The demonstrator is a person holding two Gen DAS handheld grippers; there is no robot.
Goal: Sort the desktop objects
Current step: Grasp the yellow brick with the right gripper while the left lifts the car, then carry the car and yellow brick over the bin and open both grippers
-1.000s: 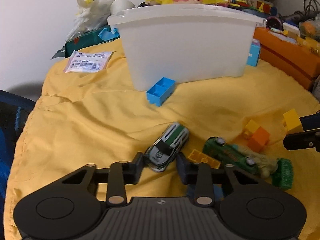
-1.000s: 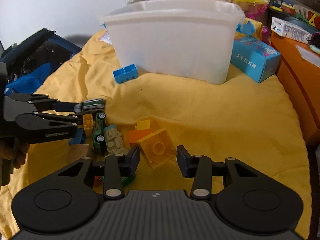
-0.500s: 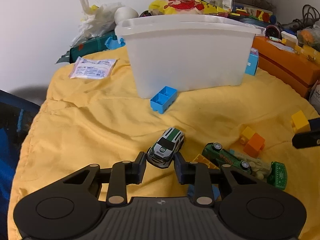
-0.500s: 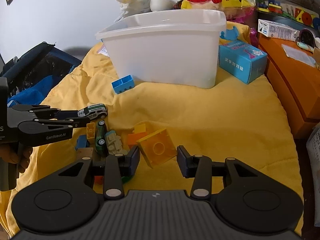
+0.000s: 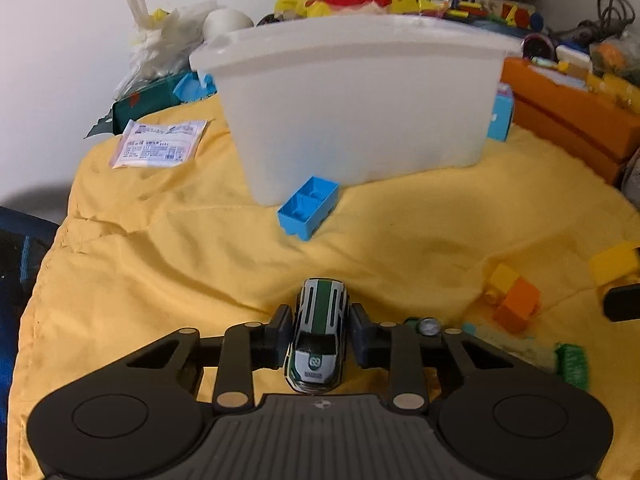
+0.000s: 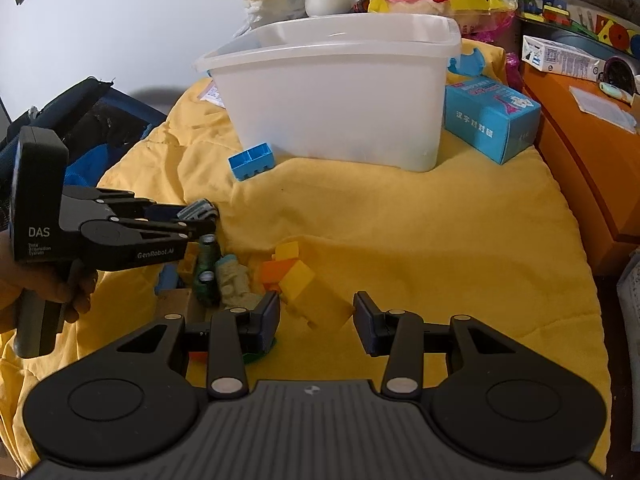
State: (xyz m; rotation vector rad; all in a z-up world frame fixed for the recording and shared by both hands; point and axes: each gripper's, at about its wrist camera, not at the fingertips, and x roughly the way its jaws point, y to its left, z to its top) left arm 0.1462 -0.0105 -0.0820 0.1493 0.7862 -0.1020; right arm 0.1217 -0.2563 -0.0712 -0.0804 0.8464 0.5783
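We see the left tongs [image 5: 318, 334], which have just been closing, clamped on the toy car [image 5: 319, 336], lifted above the yellow cloth [image 5: 160, 264]. Right tongs [image 6: 316, 314] grip the yellow block [image 6: 320, 304], before the white bin [image 6: 340, 96].

Your left tool [image 5: 319, 326] is matt black plastic with a ribbed grey deck; its pads grip a glossy, lacquered toy car [image 5: 318, 340], white with a green stripe. The desk wears a matt yellow cloth [image 5: 160, 264], soft and creased. Behind the car stands a translucent, smooth white plastic tub [image 5: 360, 112]; against its base leans a smooth blue plastic brick [image 5: 308, 212]. Left of the tub lies a printed sachet [image 5: 160, 144], slightly shiny. Your right tool [image 6: 316, 314] holds a smooth yellow plastic brick [image 6: 316, 300].
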